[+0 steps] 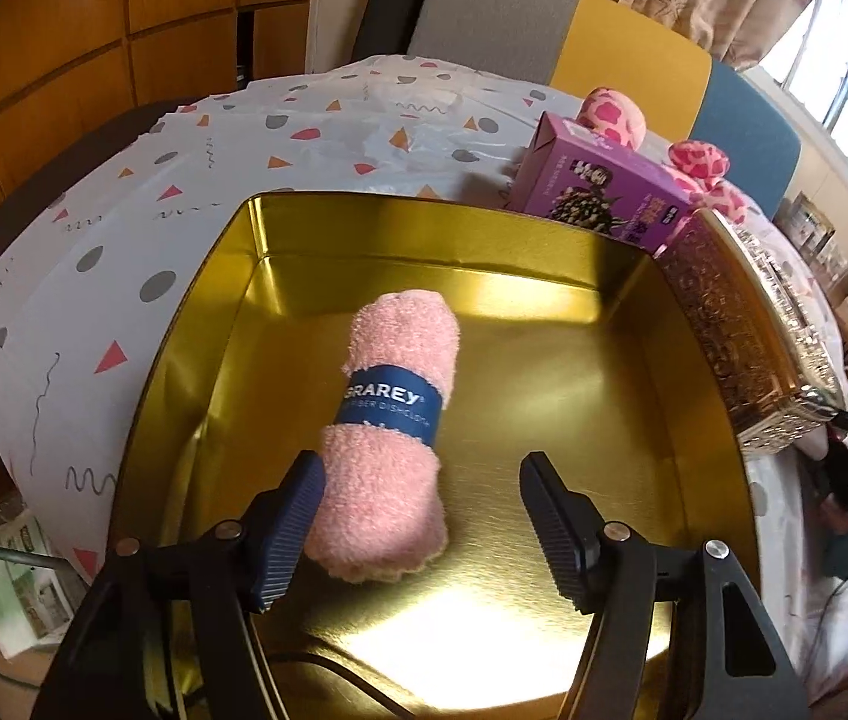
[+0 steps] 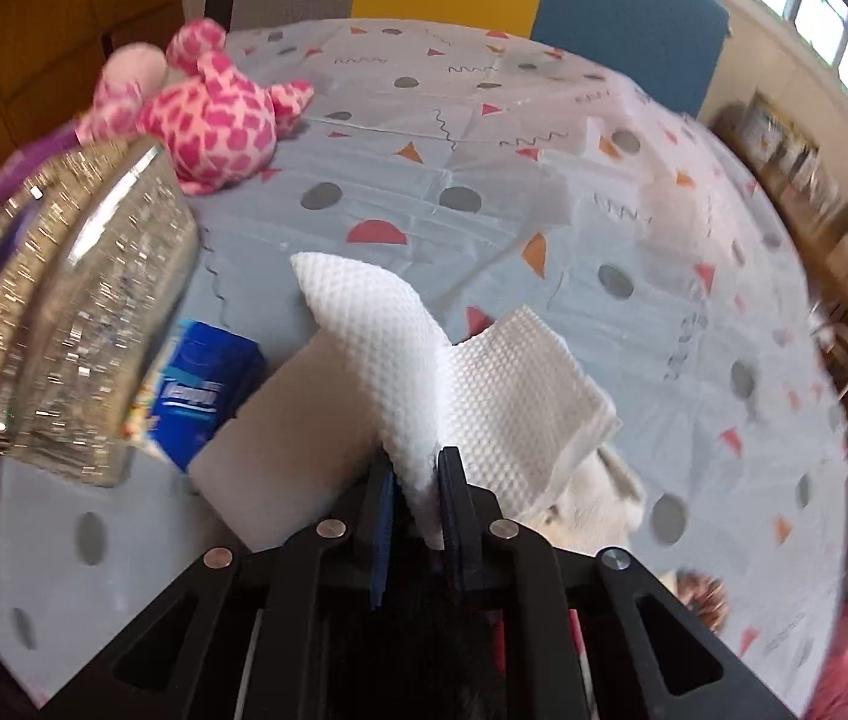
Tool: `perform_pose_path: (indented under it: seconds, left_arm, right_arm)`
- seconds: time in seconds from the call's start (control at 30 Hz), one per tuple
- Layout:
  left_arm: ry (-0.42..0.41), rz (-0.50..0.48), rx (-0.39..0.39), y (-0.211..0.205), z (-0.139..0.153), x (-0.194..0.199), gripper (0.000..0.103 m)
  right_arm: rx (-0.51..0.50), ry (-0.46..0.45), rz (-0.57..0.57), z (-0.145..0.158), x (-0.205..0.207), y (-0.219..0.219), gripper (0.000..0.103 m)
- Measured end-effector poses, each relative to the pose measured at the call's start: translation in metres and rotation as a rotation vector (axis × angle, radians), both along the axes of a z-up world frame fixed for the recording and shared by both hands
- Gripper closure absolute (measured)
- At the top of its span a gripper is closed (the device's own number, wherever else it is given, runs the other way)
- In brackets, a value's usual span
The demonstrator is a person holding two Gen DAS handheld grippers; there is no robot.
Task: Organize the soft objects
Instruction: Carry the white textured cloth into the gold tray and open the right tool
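A rolled pink dishcloth (image 1: 391, 426) with a blue paper band lies on the floor of a gold tin (image 1: 544, 396). My left gripper (image 1: 421, 477) hangs over the tin, open; the roll rests against the left finger (image 1: 289, 531) while the right finger stands well apart from it. In the right wrist view my right gripper (image 2: 415, 468) is shut on a fold of a white waffle-weave cloth (image 2: 484, 384), which drapes to both sides over the table. A pink spotted plush toy (image 2: 208, 114) sits at the far left of that view and behind the purple box (image 1: 595, 183).
The tin's embossed gold lid (image 1: 742, 354) leans at the tin's right side, also the lid (image 2: 76, 312). A blue packet (image 2: 205, 387) and a grey block (image 2: 298, 420) lie by the white cloth. The patterned tablecloth (image 2: 544, 168) covers the table; chairs stand behind.
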State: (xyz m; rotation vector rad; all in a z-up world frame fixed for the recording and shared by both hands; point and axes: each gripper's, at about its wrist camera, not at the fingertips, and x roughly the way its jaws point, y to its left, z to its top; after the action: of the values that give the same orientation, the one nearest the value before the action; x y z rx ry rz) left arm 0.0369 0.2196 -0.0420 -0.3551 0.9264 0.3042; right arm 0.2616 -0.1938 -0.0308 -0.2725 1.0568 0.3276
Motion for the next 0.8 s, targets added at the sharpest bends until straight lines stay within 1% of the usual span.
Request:
perform_pose_path:
  seconds: [0.07, 0.17, 0.23, 0.27, 0.37, 0.4, 0.57, 0.67, 0.8]
  left_arm:
    - [-0.011, -0.003, -0.013, -0.002, 0.002, -0.002, 0.035]
    - [-0.019, -0.008, -0.025, -0.005, 0.004, -0.004, 0.035]
    - [-0.024, -0.012, -0.032, -0.007, 0.005, -0.007, 0.035]
    - [-0.026, -0.014, -0.033, -0.008, 0.005, -0.008, 0.035]
    - [-0.031, -0.023, -0.027, -0.01, 0.008, -0.012, 0.035]
    - [-0.036, -0.025, -0.024, -0.011, 0.009, -0.014, 0.035]
    - [-0.069, -0.044, 0.012, -0.016, 0.02, -0.024, 0.034]
    - [-0.082, -0.056, 0.026, -0.018, 0.024, -0.029, 0.033]
    - [-0.094, -0.063, 0.042, -0.019, 0.029, -0.036, 0.031]
  right_arm:
    - [0.098, 0.02, -0.035, 0.007, -0.005, -0.009, 0.094]
    - [0.215, 0.055, -0.08, 0.013, -0.01, -0.02, 0.096]
    - [0.316, 0.084, -0.122, 0.018, -0.014, -0.029, 0.098]
    - [0.357, 0.093, -0.14, 0.021, -0.015, -0.033, 0.098]
    - [0.524, 0.111, -0.224, 0.035, -0.014, -0.052, 0.098]
    - [0.561, 0.11, -0.249, 0.04, -0.014, -0.056, 0.098]
    - [0.634, 0.085, -0.342, 0.058, -0.005, -0.067, 0.098]
    - [0.625, 0.067, -0.37, 0.068, 0.005, -0.062, 0.098]
    - [0.581, 0.039, -0.357, 0.083, 0.023, -0.032, 0.098]
